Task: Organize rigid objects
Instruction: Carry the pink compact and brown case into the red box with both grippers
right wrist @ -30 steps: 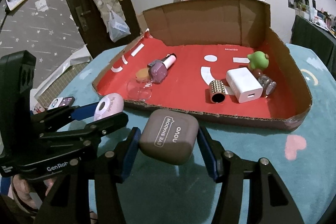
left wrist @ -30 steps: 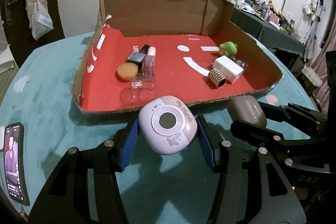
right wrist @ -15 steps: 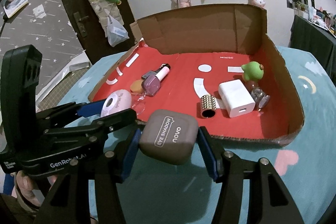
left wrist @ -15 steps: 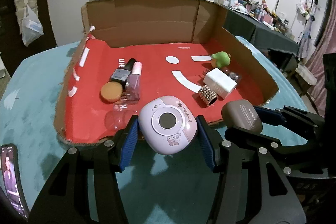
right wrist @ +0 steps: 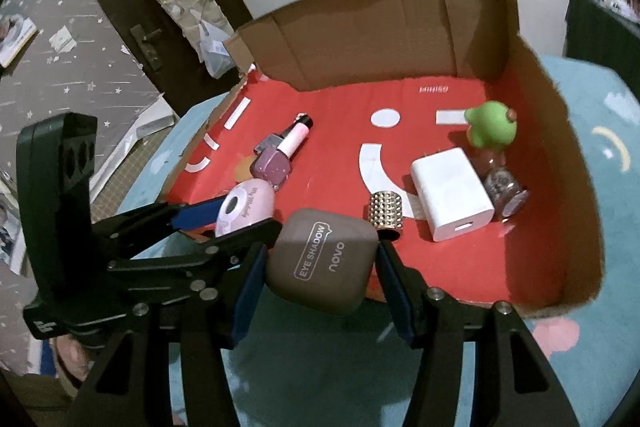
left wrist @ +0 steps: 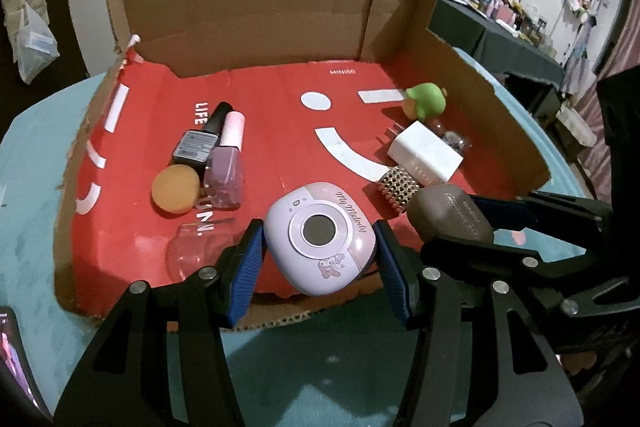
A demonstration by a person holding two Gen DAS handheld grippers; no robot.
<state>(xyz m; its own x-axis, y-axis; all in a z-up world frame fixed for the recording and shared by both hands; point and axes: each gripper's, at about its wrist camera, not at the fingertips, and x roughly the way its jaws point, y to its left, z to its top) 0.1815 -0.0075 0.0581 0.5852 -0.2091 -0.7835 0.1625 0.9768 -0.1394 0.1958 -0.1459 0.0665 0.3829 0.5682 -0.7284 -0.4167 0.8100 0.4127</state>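
At nine o'clock of the red-lined cardboard box (left wrist: 508, 131) lie an orange puff (left wrist: 175, 189), a lilac polish bottle (left wrist: 226, 169) and a dark bottle (left wrist: 200, 141), packed side by side, with a clear glass piece (left wrist: 196, 251) just nearer the front wall. The left gripper (left wrist: 318, 261) is clenched on the lilac compact (left wrist: 320, 239), which hangs above the box's front edge at six o'clock. Just beside it, toward three o'clock, the right gripper (right wrist: 320, 267) grasps the brown eye shadow case (right wrist: 324, 259) over the same front wall. Further right sit a studded ring (right wrist: 385, 213), a white charger (right wrist: 450, 197), a glitter jar (right wrist: 502, 191) and a green figure (right wrist: 490, 129).

The risks, as I judge them: the two sets of fingers travel nearly touching, so they may knock together and loosen a hold. Set down too early, the compact would land on the glass piece or the cardboard lip and slide onto the teal tabletop (left wrist: 36, 187). The case could strike the ring and roll it into the charger.
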